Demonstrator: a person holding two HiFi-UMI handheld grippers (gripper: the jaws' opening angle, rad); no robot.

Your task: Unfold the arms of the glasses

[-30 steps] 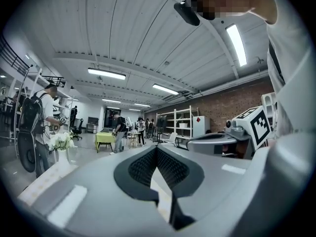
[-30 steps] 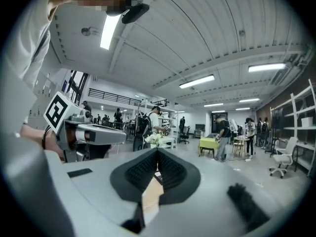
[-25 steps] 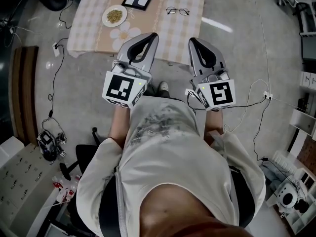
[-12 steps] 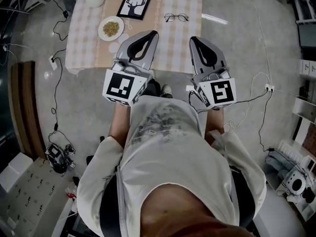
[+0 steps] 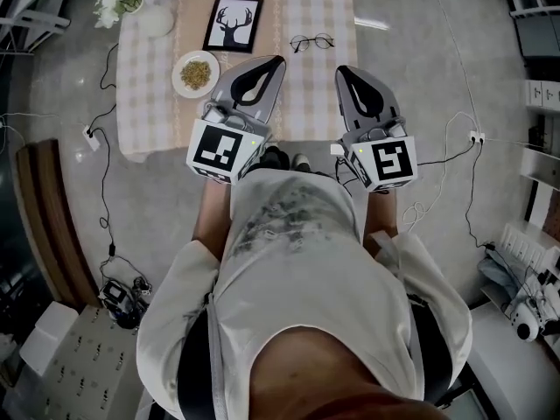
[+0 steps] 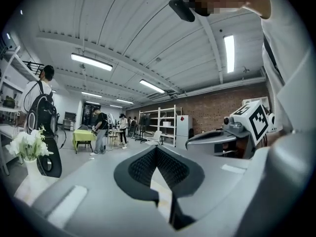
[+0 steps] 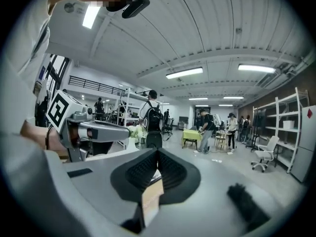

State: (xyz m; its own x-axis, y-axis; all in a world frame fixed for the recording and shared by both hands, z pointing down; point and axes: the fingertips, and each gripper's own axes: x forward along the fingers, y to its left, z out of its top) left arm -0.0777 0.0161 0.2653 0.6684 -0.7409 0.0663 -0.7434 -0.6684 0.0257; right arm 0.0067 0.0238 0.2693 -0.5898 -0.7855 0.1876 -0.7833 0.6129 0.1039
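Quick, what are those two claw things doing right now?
Left gripper: closed, holding nothing.
Right gripper: closed, holding nothing.

I'm looking along my left gripper and right gripper, both showing smooth, matt grey plastic shells, their black pads looking finely ribbed and rubbery. The round thin-rimmed glasses are glinting like fine metal wire on the soft, matt beige-and-white checked tablecloth. The polished grey floor is shining faintly.
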